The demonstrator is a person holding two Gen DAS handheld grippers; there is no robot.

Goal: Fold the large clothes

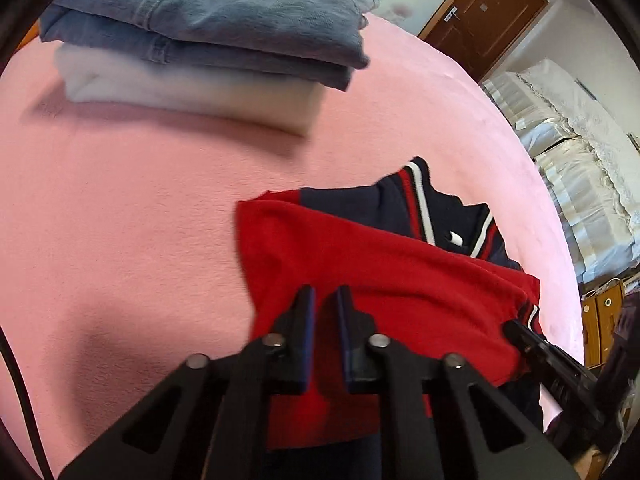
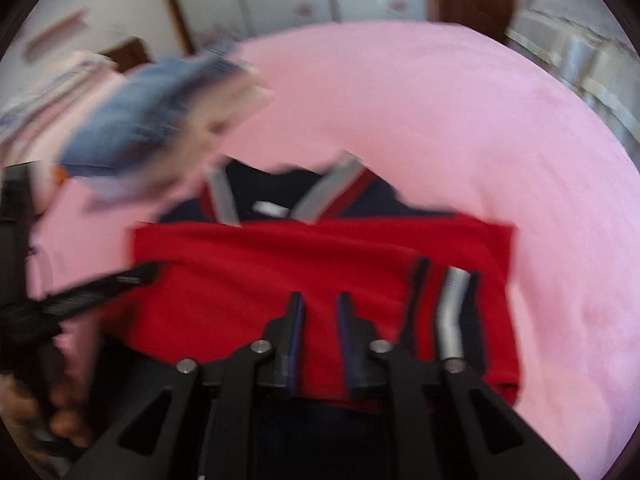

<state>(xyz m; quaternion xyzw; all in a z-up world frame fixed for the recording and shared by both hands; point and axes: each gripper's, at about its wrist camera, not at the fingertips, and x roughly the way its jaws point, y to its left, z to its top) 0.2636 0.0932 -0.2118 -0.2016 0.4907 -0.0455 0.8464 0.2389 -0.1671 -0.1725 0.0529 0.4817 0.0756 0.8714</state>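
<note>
Red-and-navy garment (image 1: 360,264) lies under both tools (image 1: 325,292) (image 2: 320,300), each pinching its red cloth.

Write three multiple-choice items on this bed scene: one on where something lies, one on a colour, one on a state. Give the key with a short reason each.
1. Where do the folded jeans lie?
A. On top of a folded white garment
B. Under the red garment
C. On the floor

2. What colour is the cover on the bed?
A. Green
B. Pink
C. Grey

3. What state is the red and navy garment in?
A. Hanging on a hanger
B. Rolled into a ball
C. Partly folded, with a red layer over the navy collar part

Key:
1 A, the denim stack rests on the white piece in the left wrist view.
2 B, pink cloth surrounds every garment in both views.
3 C, the red panel covers the lower part, with the striped collar showing beyond its edge.
</note>
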